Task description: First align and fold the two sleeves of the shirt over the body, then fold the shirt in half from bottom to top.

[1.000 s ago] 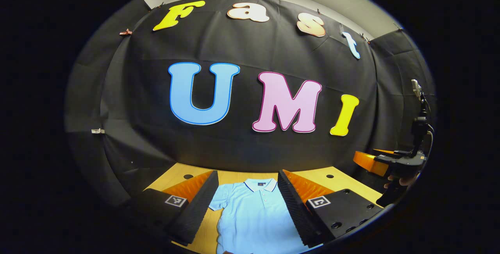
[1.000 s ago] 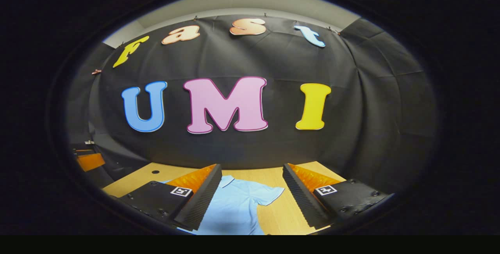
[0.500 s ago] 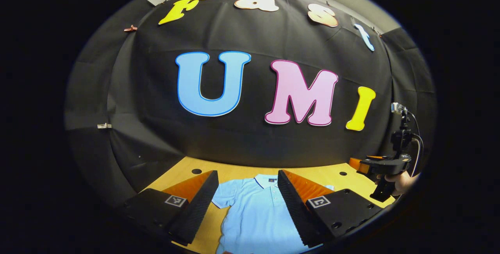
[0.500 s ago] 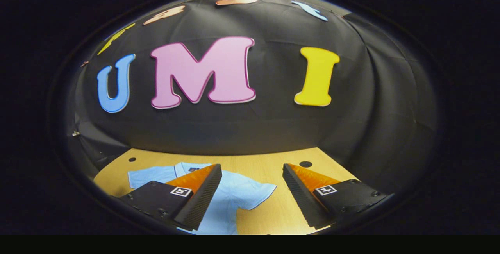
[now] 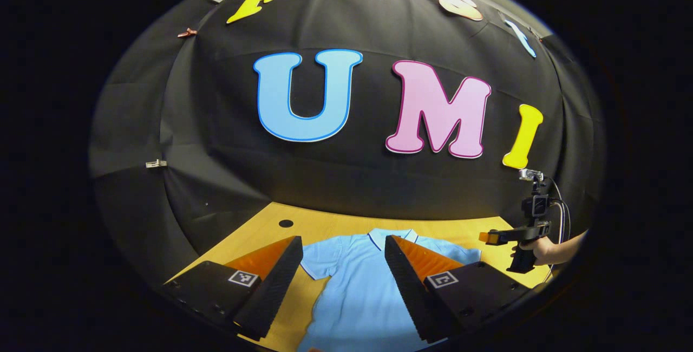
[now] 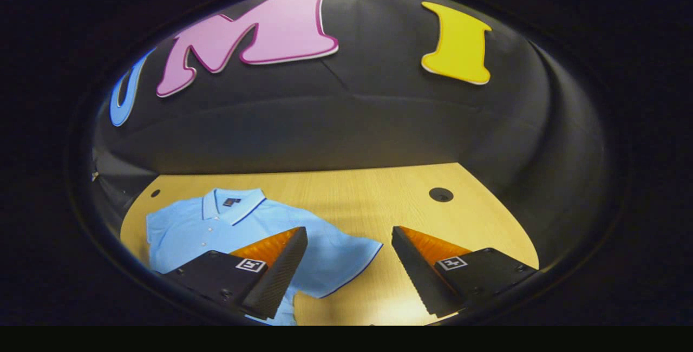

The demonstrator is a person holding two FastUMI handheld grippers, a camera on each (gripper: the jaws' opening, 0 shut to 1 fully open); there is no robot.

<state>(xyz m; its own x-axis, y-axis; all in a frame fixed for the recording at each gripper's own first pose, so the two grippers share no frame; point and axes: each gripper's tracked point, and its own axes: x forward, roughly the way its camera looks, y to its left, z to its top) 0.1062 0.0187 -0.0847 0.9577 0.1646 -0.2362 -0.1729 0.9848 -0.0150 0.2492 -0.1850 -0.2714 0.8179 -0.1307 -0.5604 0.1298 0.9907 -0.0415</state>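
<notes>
A light blue polo shirt (image 5: 352,292) lies flat on the wooden table (image 5: 325,227), collar toward the back wall, both short sleeves spread out. My left gripper (image 5: 341,281) hovers open above the shirt's chest, its fingers straddling the body. In the right gripper view the shirt (image 6: 227,227) lies at the lower left, with its near sleeve (image 6: 346,260) reaching toward the middle. My right gripper (image 6: 349,271) hangs open above that sleeve's edge and holds nothing. The right gripper (image 5: 495,237) also shows far right in the left gripper view, held by a hand (image 5: 544,252).
The table has round cable holes (image 6: 440,195) near its back corners (image 5: 286,223). Black cloth walls close in the table at the back and sides. Bare wood (image 6: 379,200) stretches to the right of the shirt.
Both grippers have tilted downward and come nearer the table, so more of the shirt and table shows. The right gripper has dropped lower beside the shirt. Both have stayed open.
</notes>
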